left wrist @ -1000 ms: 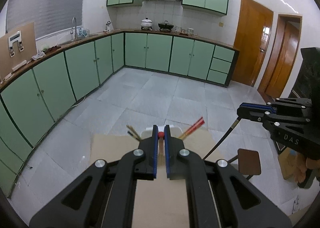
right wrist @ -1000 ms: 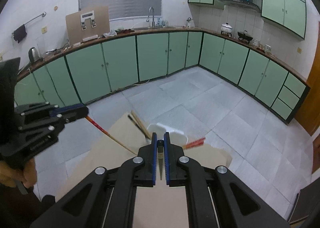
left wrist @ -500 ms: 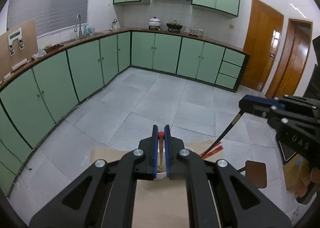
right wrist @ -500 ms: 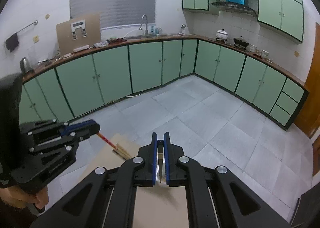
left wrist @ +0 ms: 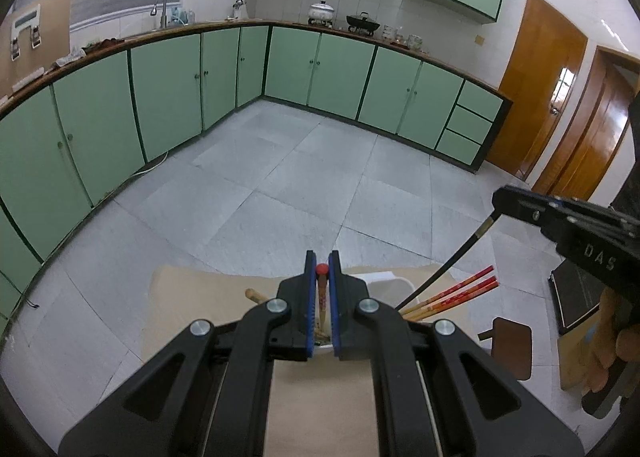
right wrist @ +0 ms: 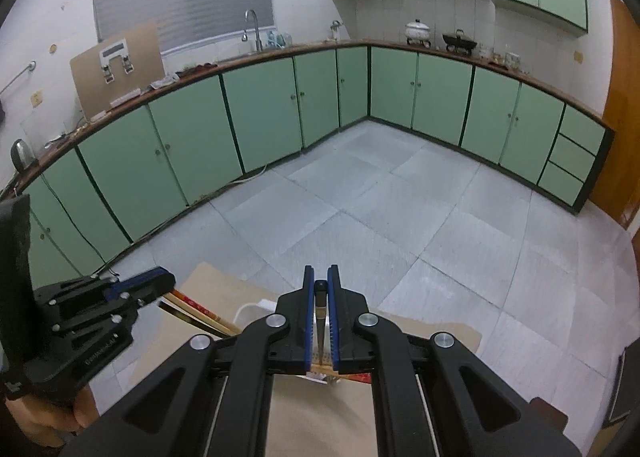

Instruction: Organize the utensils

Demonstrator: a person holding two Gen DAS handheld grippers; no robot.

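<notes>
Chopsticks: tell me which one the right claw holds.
The black chopstick, pinched in the right claw. The left claw grips a red-tipped one, and the red pair leans loose in the white holder.

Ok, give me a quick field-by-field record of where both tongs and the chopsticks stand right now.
left tongs: shut on red-tipped chopstick, held over the white container
right tongs: shut on dark chopstick, its lower end reaching down into the white container
red chopsticks: leaning out of the container toward the right
container location: on the brown table
other: brown stool on the floor to the right of the table
</notes>
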